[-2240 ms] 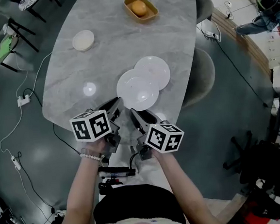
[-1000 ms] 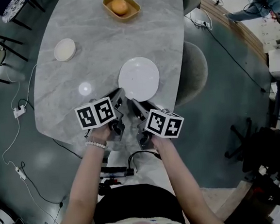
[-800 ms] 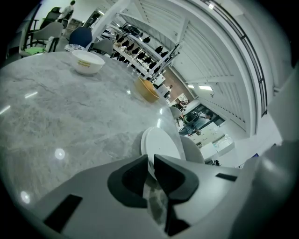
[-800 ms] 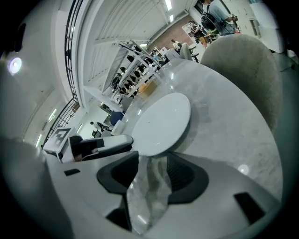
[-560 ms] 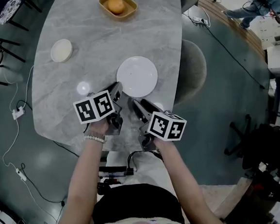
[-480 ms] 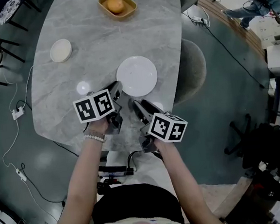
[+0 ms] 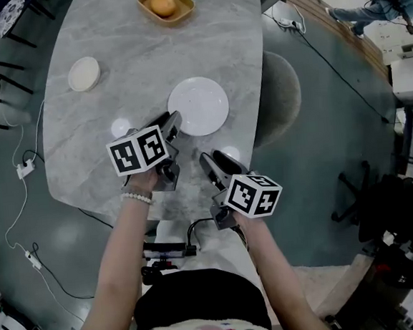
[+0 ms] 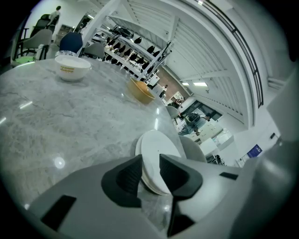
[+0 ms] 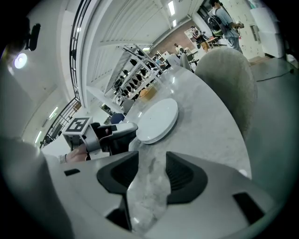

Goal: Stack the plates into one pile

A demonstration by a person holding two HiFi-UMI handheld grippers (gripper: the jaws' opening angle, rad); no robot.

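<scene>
Grey marble oval table. The pile of white round ceramic plates sits near its right edge, already stacked. Left gripper: jaws have just been opening, pile rim loosely between them, unpinched. Right gripper: jaws apart, empty, short of the pile. Best to back the left out level so the pile doesn't shift.

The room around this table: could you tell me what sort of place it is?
Probably a lab or workshop hall, not a home: a power strip on the floor, tall shelving racks, a high beamed ceiling.
</scene>
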